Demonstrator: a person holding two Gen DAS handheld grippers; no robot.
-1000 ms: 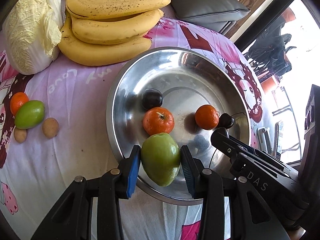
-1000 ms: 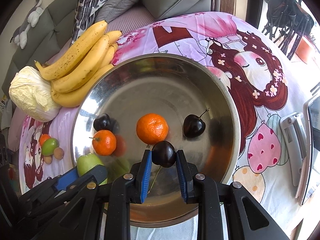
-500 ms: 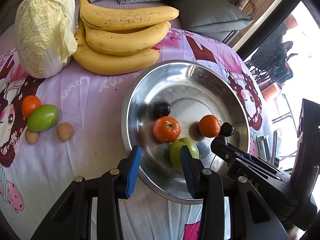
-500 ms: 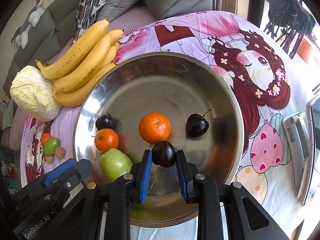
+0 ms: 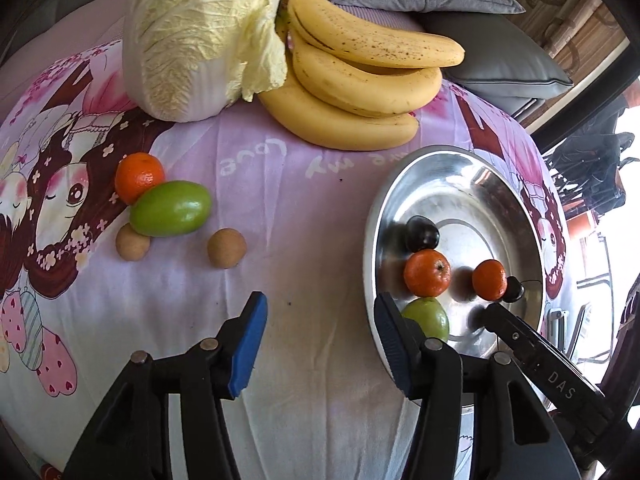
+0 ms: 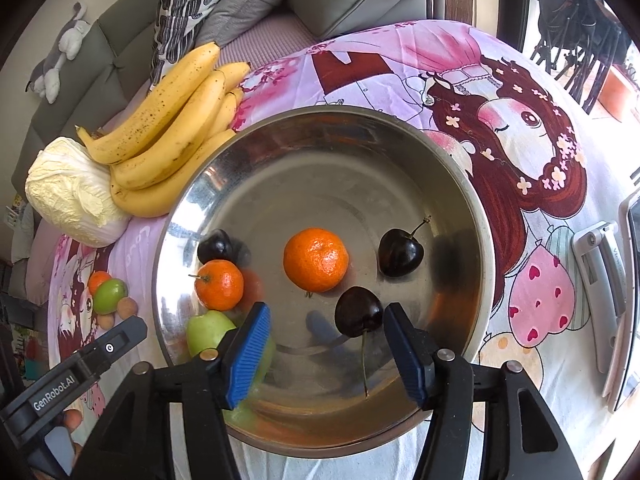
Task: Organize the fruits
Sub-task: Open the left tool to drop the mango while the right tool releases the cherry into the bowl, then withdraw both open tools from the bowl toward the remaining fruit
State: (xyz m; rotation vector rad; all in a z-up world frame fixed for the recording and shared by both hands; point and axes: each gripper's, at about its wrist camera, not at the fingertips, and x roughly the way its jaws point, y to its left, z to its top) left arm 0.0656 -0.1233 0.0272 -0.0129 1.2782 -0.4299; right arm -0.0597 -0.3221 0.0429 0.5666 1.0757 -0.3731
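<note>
Shiny metal bowl (image 6: 460,184) holds two oranges, three cherries and a green fruit (image 6: 208,332). Right gripper (image 6: 324,350) has just spread its fingers; a dark cherry (image 6: 358,312) sits loose between them. Left gripper (image 5: 320,344), beside the bowl, has just opened too, with nothing between its fingers.

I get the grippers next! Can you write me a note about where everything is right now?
Left gripper: open, empty, over the cloth; jaws just opened.
Right gripper: just opened, a cherry loose between its jaws.
In the metal bowl: three cherries, two tangerines, one green fruit.
Still on the cloth: tangerine, green fruit, two small brown fruits, bananas.
Cabbage isn't fruit.
</note>
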